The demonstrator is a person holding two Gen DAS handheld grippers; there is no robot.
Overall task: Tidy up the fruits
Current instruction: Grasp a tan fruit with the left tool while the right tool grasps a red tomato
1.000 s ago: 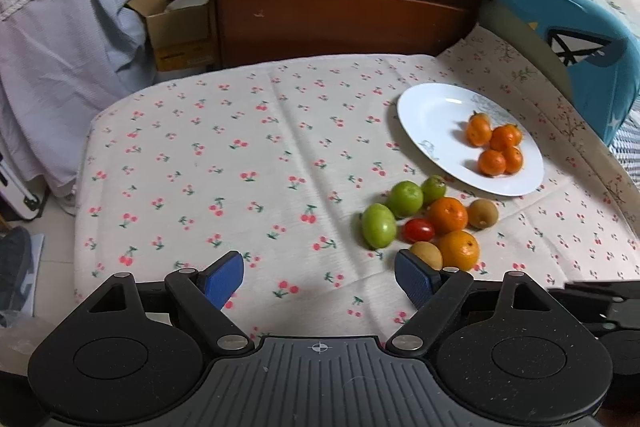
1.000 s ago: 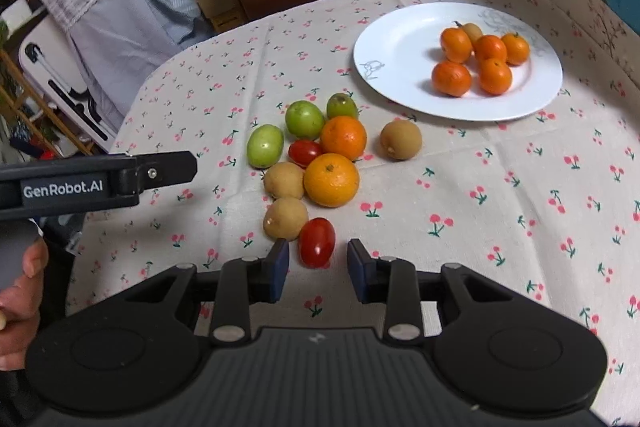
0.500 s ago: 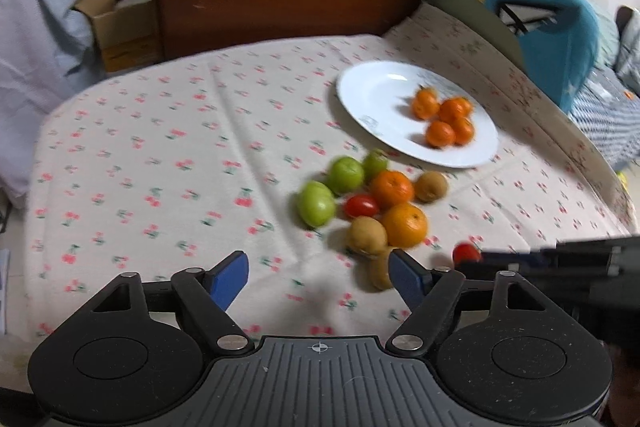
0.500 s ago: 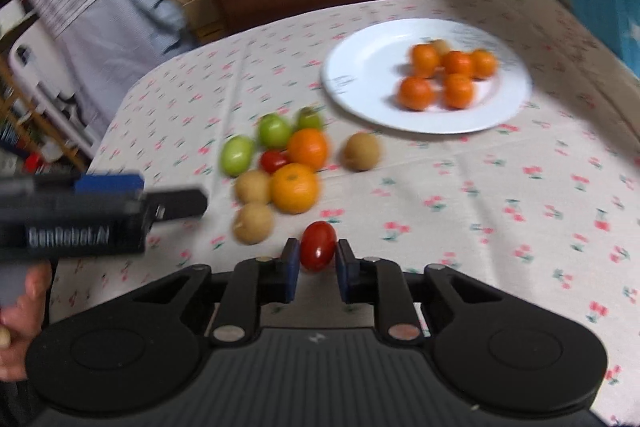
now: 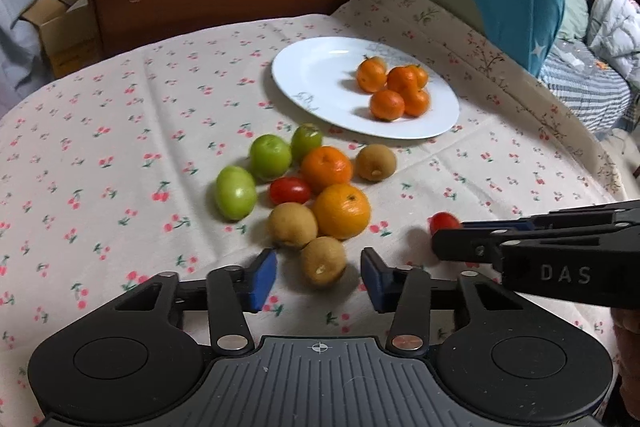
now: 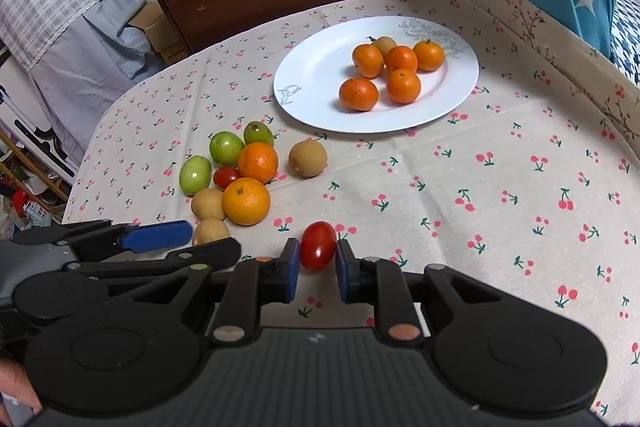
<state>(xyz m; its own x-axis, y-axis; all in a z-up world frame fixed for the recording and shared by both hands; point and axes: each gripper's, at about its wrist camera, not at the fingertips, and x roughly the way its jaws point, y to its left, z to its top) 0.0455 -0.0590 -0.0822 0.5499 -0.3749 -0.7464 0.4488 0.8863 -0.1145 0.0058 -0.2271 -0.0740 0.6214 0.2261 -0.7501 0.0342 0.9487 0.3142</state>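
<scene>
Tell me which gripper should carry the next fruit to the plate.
Right. The right gripper is already shut on a red tomato, with bare cloth between it and the plate. The left gripper is only closing around a brown fruit, not yet gripping it.

Quick count, going off the white plate (image 6: pixel 304 107): on it, five small oranges (image 6: pixel 358 94) plus one tan fruit (image 6: pixel 385 45). Beside the plate: three green fruits (image 6: pixel 195 174), two bigger oranges (image 6: pixel 246 201), three tan fruits (image 6: pixel 308 158), two red cherry tomatoes (image 6: pixel 318 245).
</scene>
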